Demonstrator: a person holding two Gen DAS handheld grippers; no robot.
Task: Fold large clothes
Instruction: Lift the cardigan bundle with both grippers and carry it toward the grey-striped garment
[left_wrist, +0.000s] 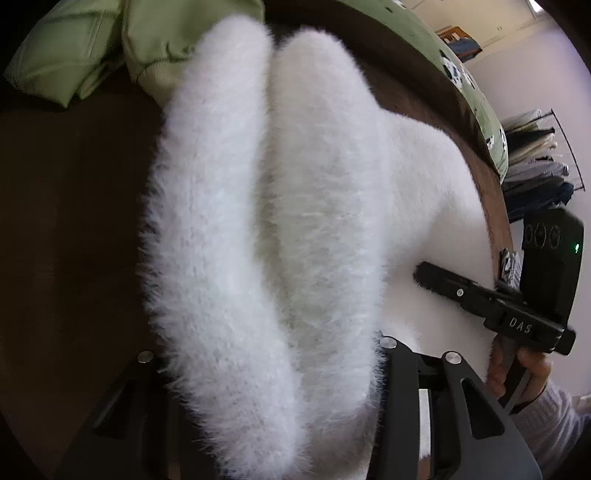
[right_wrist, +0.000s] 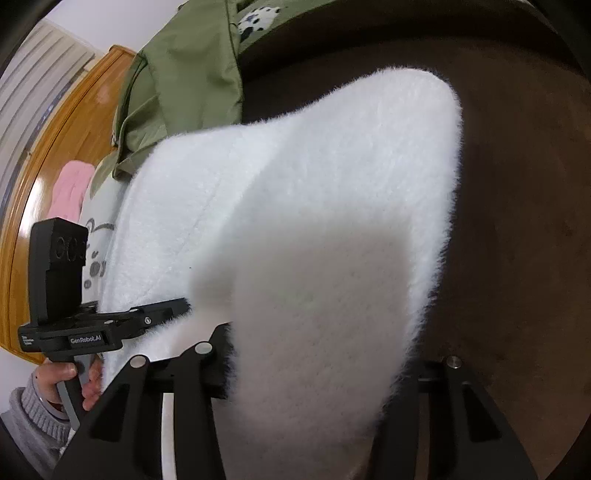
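Both grippers had hold of the same fluffy white sweater (left_wrist: 280, 206), which lay across a dark brown surface (left_wrist: 66, 229). In the left wrist view the left gripper (left_wrist: 266, 387) sat at 6 o'clock with a thick roll of the fuzzy fabric bunched between its fingers, so it was clamped on the sweater, and the cloth ran away from it toward 12 o'clock in two long folds. The right gripper (left_wrist: 430, 277) came in at 4 o'clock in that view, its tip pressed into the sweater's edge; the fur hid its fingertips there.

From the right wrist view, the right gripper (right_wrist: 314, 387) also had a wide flap of the sweater (right_wrist: 332, 206) pinched between its fingers, filling the middle of the frame. The left gripper (right_wrist: 173, 308) showed at 8 o'clock, tip buried in the fabric, with the person's hand (right_wrist: 70, 384) on its handle.

A green garment (right_wrist: 184, 81) lay beyond the sweater at 11 o'clock, and something pink (right_wrist: 70, 192) sat further out at 9 o'clock.
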